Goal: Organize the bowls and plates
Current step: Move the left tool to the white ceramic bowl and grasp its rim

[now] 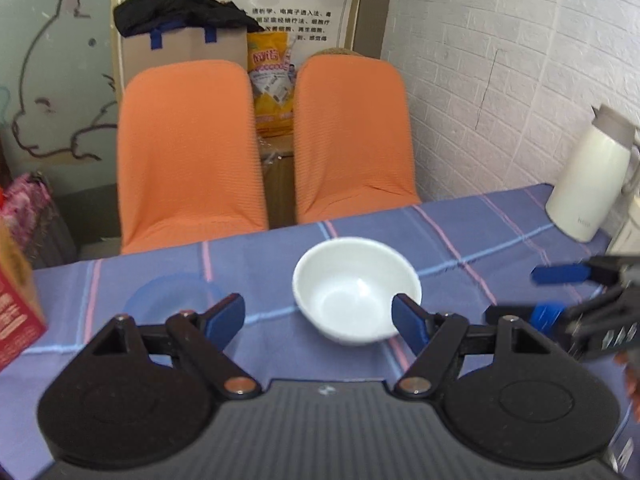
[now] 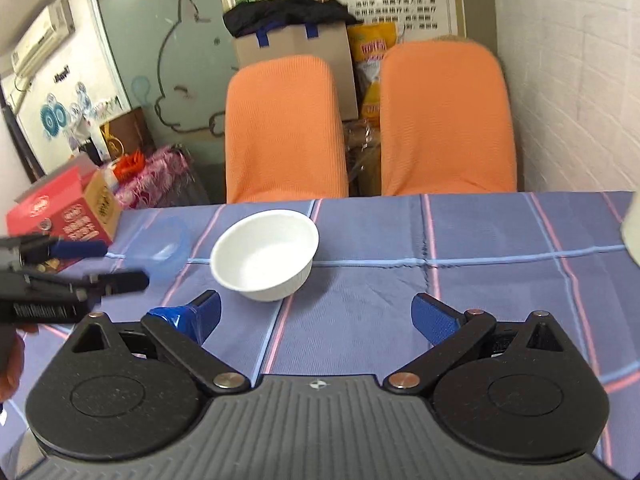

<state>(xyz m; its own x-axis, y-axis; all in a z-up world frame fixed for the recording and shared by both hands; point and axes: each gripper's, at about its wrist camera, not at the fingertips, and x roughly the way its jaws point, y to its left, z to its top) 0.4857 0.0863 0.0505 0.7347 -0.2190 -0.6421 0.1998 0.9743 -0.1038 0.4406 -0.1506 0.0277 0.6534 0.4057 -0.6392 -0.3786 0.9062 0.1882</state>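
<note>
Center-low of the left wrist view sits the white bowl (image 1: 357, 289), upright on the blue plaid tablecloth (image 1: 500, 236), w/ the left gripper (image 1: 319, 317) below it; jaws wide apart, holding nothing, its right fingertip overlapping the bowl's lower right rim in the frame, contact can't be told. Left of the bowl, a clear blue bowl (image 1: 173, 295), apart from it, partly behind the left fingertip. Right edge of frame: the right gripper (image 1: 536, 294), blurred, jaws spread, empty. A cream thermos jug (image 1: 591, 174) stands at upper right on the cloth; a red carton (image 1: 18, 312) at the left edge; two orange chairs (image 1: 192, 152) behind the table. Right wrist view next: white bowl (image 2: 265, 254) lies center-left on the cloth (image 2: 480, 240), above and between the right gripper (image 2: 316, 314) fingertips but nearer the left one, not touching; jaws wide open, nothing gripped. Clear blue bowl (image 2: 170, 246) sits left of the white one, near it, not touching. Left gripper (image 2: 120, 264) enters at left edge, jaws apart, over the blue bowl area. Red carton (image 2: 60, 212) at far left, orange chairs (image 2: 284, 128) at top center.
</note>
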